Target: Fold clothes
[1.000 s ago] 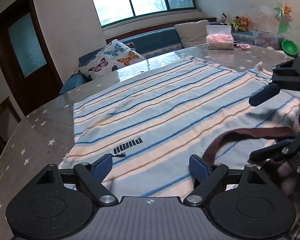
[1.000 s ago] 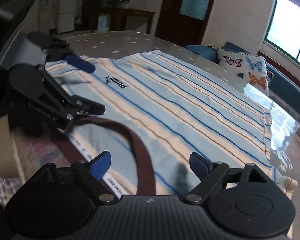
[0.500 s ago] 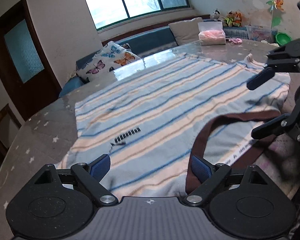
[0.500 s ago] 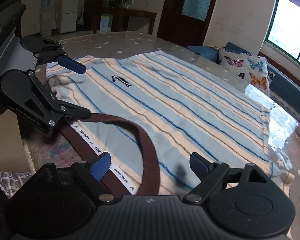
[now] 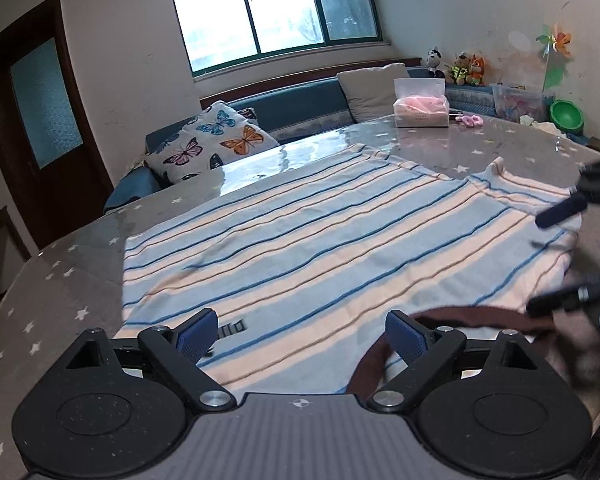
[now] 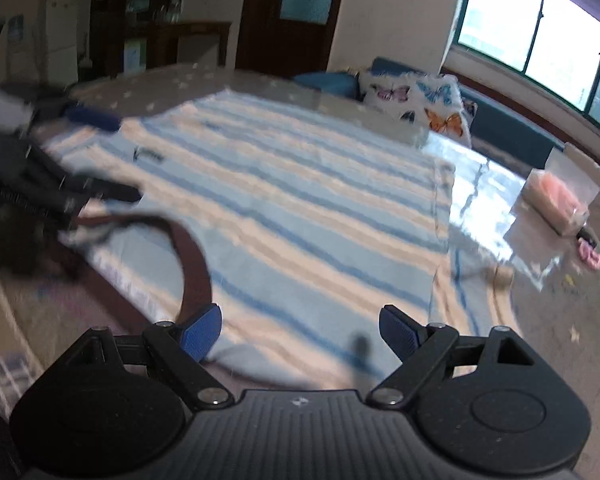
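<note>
Left wrist — striped shirt (image 5: pixel 320 240) collar-near, hem-far

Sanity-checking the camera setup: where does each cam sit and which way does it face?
Left wrist: on the left gripper, looking across the striped shirt toward the window; own open fingers below, right gripper at the right edge.
Right wrist: on the right gripper, blurred, looking across the shirt toward the door; own open fingers below, left gripper at the left edge.
Shared: shirt, brown collar, butterfly pillow, tissue pack, star-print table.
</note>
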Demonstrator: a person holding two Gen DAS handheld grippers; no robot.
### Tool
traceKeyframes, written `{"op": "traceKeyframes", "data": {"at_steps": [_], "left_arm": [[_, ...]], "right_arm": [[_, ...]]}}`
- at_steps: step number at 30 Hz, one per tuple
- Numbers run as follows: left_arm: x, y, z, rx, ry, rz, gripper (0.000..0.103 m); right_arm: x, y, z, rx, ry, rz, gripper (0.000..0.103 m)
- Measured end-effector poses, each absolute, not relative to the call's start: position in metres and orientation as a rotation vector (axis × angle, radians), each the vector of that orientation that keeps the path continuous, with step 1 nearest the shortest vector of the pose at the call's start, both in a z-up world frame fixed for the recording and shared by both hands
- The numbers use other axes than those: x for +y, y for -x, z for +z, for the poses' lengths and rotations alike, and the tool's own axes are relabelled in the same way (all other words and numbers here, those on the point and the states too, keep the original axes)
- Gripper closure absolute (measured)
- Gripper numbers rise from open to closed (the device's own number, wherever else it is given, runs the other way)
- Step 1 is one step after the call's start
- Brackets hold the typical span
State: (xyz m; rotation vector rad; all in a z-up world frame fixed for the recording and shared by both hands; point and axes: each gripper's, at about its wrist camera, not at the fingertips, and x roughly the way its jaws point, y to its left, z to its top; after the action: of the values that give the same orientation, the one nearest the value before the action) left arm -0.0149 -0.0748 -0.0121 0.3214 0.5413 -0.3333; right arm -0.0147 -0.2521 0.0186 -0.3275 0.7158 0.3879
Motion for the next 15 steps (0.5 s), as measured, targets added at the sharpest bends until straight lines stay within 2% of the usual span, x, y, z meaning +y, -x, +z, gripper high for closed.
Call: {"op": "traceKeyframes", "data": {"at_steps": [15], "left_arm": [[-0.130, 0.014, -0.017, 0.531, -0.341, -0.471, 0.009]], "right_arm": [[-0.284, 0.024, 0.018, 0.715, 0.255, 0.256, 0.015]]}}
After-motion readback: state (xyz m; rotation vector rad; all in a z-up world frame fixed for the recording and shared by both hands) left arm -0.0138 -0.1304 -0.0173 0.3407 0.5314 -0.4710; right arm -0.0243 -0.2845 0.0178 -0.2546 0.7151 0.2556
